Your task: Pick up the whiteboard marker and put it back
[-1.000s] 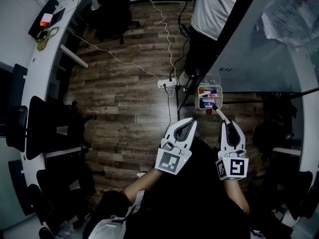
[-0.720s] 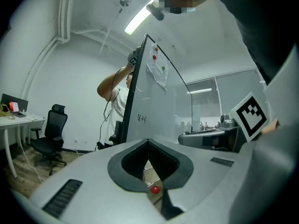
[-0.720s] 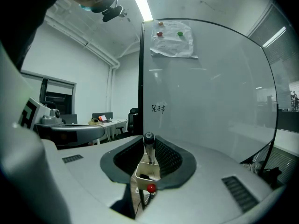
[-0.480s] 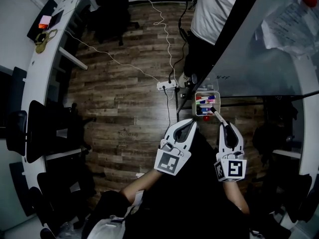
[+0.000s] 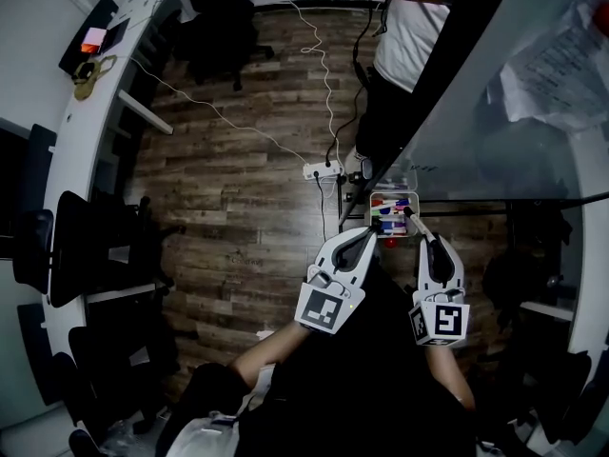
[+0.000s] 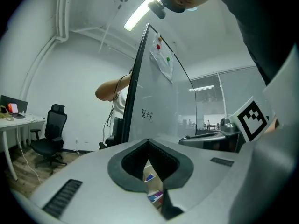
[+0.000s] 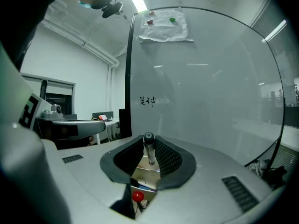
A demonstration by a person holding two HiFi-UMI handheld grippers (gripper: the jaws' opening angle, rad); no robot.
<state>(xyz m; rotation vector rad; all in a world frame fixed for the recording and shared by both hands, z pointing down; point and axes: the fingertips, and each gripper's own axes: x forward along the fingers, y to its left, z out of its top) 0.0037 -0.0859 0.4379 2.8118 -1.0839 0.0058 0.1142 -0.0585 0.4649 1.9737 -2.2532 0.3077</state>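
Wood-plank floor (image 5: 238, 198) spreads beneath us as we stand at the glass whiteboard (image 5: 504, 131). Our right gripper (image 5: 430, 239) has its fingers closed on the whiteboard marker (image 5: 415, 222). The marker sticks out past the fingertips toward the clear marker tray (image 5: 375, 208) at the board's lower edge. We cannot tell whether its end touches the tray. In the right gripper view the marker stands upright, pinched between the dark ribbed pads (image 7: 169, 157), with a small red ball (image 7: 137, 196) showing below. Our left gripper (image 5: 364, 233) hangs just beside the tray, its fingers pressed together on nothing. A person in a white shirt (image 5: 409, 41) stands by the board's far edge.
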